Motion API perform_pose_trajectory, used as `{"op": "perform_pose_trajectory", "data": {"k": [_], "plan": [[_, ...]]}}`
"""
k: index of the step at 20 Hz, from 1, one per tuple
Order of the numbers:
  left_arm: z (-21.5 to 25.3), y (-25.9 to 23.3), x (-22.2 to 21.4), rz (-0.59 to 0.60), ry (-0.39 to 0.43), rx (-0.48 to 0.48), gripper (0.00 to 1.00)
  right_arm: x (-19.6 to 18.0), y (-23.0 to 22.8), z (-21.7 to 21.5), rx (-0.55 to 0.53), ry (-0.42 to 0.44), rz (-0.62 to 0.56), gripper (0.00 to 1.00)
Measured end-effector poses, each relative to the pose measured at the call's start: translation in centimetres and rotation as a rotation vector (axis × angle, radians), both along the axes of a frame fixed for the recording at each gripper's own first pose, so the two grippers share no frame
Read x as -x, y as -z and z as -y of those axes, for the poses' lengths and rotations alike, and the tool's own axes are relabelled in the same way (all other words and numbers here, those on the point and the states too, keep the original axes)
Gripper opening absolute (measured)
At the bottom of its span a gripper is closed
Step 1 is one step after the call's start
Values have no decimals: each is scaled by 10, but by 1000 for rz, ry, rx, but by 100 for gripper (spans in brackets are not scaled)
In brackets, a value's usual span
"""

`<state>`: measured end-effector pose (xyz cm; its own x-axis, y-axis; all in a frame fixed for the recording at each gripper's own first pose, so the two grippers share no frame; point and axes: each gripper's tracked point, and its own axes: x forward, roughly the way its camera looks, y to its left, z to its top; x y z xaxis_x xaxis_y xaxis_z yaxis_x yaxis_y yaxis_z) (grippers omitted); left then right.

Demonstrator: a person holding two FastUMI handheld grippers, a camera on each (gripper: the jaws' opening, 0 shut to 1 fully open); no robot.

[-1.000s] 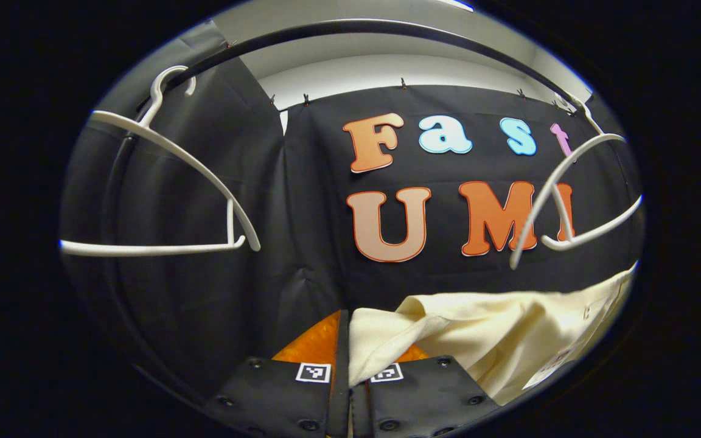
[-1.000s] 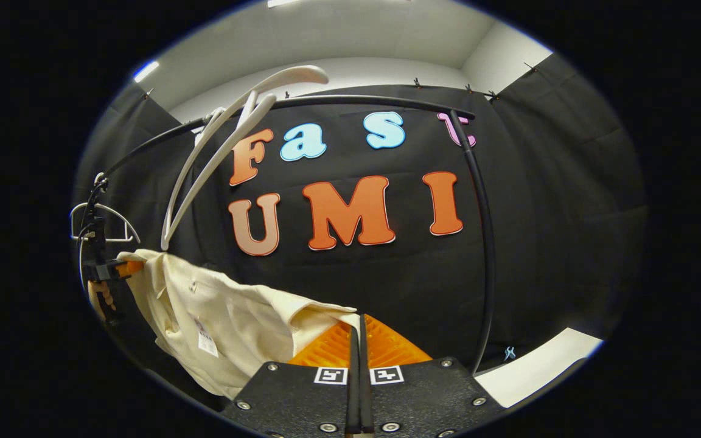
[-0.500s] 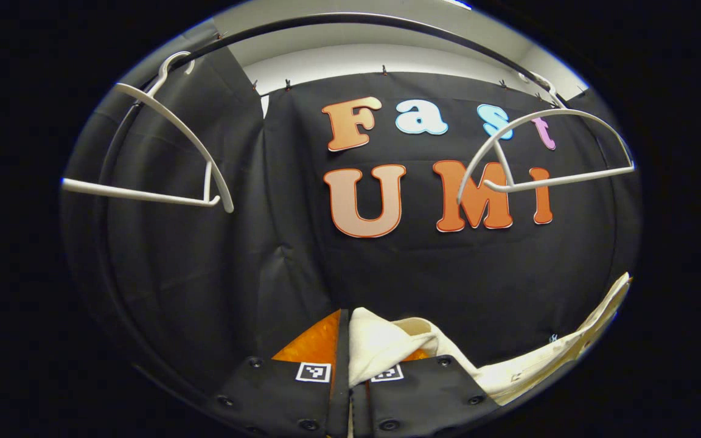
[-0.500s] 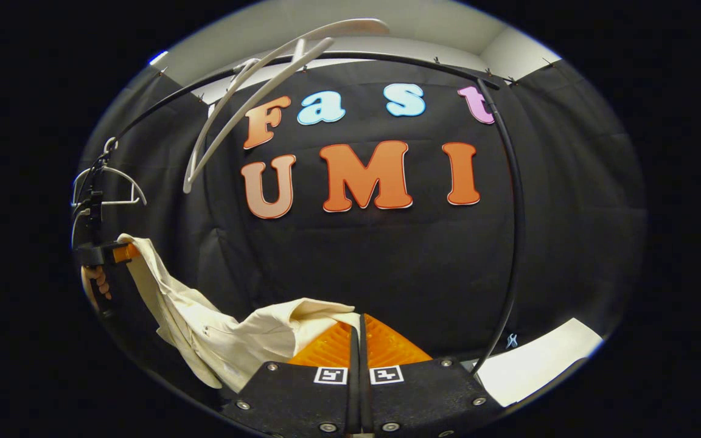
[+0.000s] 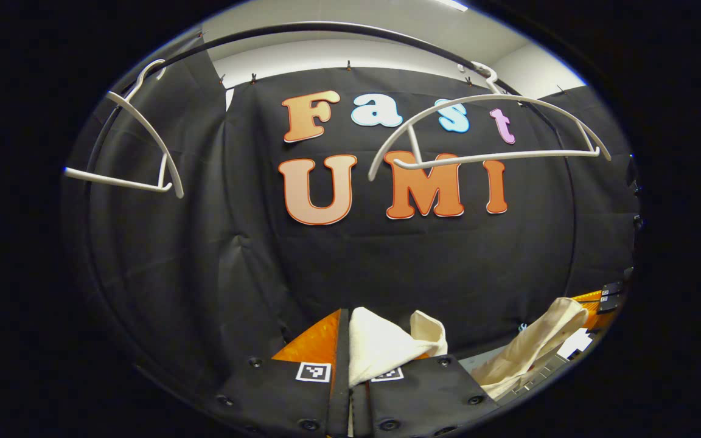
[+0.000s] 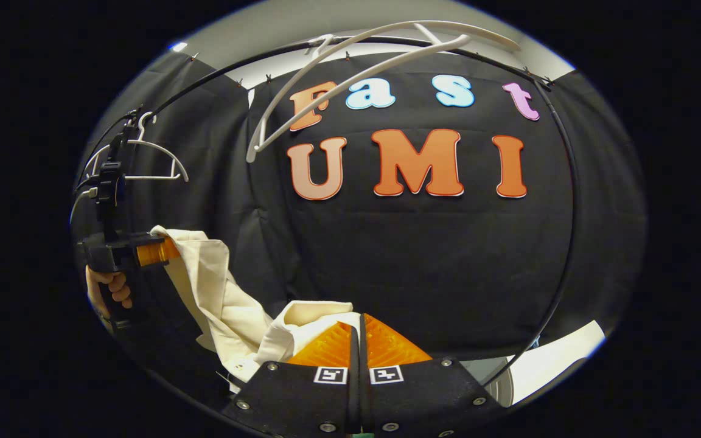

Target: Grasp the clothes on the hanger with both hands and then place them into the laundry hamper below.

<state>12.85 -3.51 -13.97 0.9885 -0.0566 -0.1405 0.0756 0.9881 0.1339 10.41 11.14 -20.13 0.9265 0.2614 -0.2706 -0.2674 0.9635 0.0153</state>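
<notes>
A cream shirt [image 6: 216,292] is off the hangers and sags in a slack fold between my two grippers. My left gripper [image 5: 344,328] is shut on one bunched end of the shirt [image 5: 381,347], which sticks up between its fingers. At the bottom of the right gripper view, my right gripper [image 6: 359,328] is shut on the other end. There the left gripper [image 6: 165,250] shows at far left, held by a hand [image 6: 110,292]. The right gripper [image 5: 603,298] shows at the far right of the left gripper view, with shirt cloth [image 5: 539,350] trailing below it.
Two bare white hangers [image 5: 125,146] [image 5: 484,131] hang from a curved black rail [image 5: 326,27] above. The same hangers [image 6: 375,64] [image 6: 137,161] hang overhead in the right gripper view. Black cloth walls the booth. A pale floor strip [image 6: 560,356] lies low right.
Both grippers have come down and nearer each other with the shirt. The shirt went from spread out to slack and bunched. The near hanger swung free and sits higher in both views.
</notes>
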Motion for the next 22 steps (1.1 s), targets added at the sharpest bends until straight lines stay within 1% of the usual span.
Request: {"op": "perform_pose_trajectory", "data": {"k": [3,9,13,16,18,22], "plan": [[13,7,20,-11,22,-7,10,5,3,-23,-18,-36,-5,0],[36,36,30,-76,70,27,10,9,17,-55,-61,-64,-44,0],[44,33,36,-54,79,32,10,9,14,-72,-48,-88,-22,0],[44,48,45,-73,76,46,10,18,31,-76,-67,-90,-50,0],[47,67,49,-103,77,80,10,20,48,-72,-76,-76,-69,0],[50,111,51,-176,83,114,10,18,92,-61,-82,-41,-133,0]]}}
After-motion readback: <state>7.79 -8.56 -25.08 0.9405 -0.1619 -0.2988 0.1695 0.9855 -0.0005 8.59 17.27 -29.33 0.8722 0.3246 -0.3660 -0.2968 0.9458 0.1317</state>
